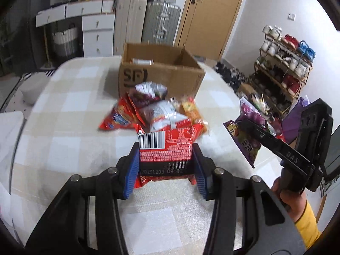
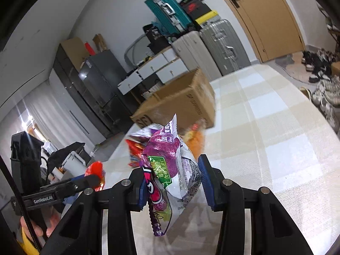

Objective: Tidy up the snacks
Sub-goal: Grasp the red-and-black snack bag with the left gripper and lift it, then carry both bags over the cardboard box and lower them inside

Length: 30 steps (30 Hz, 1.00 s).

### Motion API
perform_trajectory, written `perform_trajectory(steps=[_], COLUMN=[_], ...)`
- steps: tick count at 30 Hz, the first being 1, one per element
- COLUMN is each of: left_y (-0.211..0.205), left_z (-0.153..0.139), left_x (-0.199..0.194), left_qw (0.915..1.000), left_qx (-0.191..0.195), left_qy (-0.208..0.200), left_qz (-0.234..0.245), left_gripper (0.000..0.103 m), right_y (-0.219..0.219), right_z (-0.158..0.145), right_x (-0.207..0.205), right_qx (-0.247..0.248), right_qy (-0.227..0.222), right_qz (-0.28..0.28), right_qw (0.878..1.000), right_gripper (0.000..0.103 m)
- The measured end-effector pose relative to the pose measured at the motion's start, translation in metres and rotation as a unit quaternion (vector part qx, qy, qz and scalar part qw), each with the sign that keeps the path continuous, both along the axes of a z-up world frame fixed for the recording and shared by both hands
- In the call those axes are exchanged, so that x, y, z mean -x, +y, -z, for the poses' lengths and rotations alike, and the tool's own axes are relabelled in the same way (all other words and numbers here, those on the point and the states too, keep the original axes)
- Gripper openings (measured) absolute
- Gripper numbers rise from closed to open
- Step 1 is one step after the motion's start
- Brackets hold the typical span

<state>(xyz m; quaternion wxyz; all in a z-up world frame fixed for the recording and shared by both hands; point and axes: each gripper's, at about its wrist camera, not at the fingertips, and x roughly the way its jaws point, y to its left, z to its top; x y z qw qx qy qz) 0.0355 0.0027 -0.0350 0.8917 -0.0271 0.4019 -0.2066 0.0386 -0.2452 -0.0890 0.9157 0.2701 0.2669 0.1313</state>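
My left gripper (image 1: 165,165) is shut on a red snack packet (image 1: 167,148) with a barcode, held above the checked tablecloth. Just beyond it lies a pile of snack packets (image 1: 157,110) in red, white and orange, in front of an open cardboard box (image 1: 161,72). My right gripper (image 2: 174,182) is shut on a purple and white snack packet (image 2: 170,165), lifted off the table. The same right gripper (image 1: 250,127) shows at the right of the left wrist view with the purple packet (image 1: 246,142). The box (image 2: 180,104) also stands past the pile in the right wrist view.
The round table (image 1: 63,127) carries a beige checked cloth. Suitcases (image 1: 146,21) and white drawers (image 1: 97,34) stand behind the box, a wooden door (image 1: 212,17) to the right. A shoe rack (image 1: 282,70) is beyond the table's right edge. A hand in a yellow sleeve (image 1: 297,210) holds the right gripper.
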Motion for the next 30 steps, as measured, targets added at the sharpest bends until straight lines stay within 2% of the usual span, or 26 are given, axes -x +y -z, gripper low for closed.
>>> perform_trajectory(steps=[10,13,22,30], left_y=[0.048,0.067,0.098,0.101], left_z=[-0.055,-0.067,-0.078,-0.068], left_x=[0.043,0.058,0.082,0.082], left_qw=[0.9986,0.9980,0.9963,0.9960], left_qx=[0.028,0.038,0.055,0.069], left_qy=[-0.040,-0.045,-0.054,-0.045], left_qz=[-0.017,-0.024,-0.036,-0.034], left_gripper=[0.043,0.043,0.043,0.043], right_y=[0.041,0.056,0.088,0.095], right_z=[-0.084,-0.097,-0.095,-0.089], right_x=[0.032,0.043,0.065,0.065], right_qx=[0.084,0.103,0.115,0.118], right_qy=[-0.059,-0.067,-0.056,-0.043], right_qz=[-0.035,-0.052,-0.067,-0.065], right_qw=[0.994,0.991,0.990,0.990], right_gripper=[0.043,0.043,0.043,0.043])
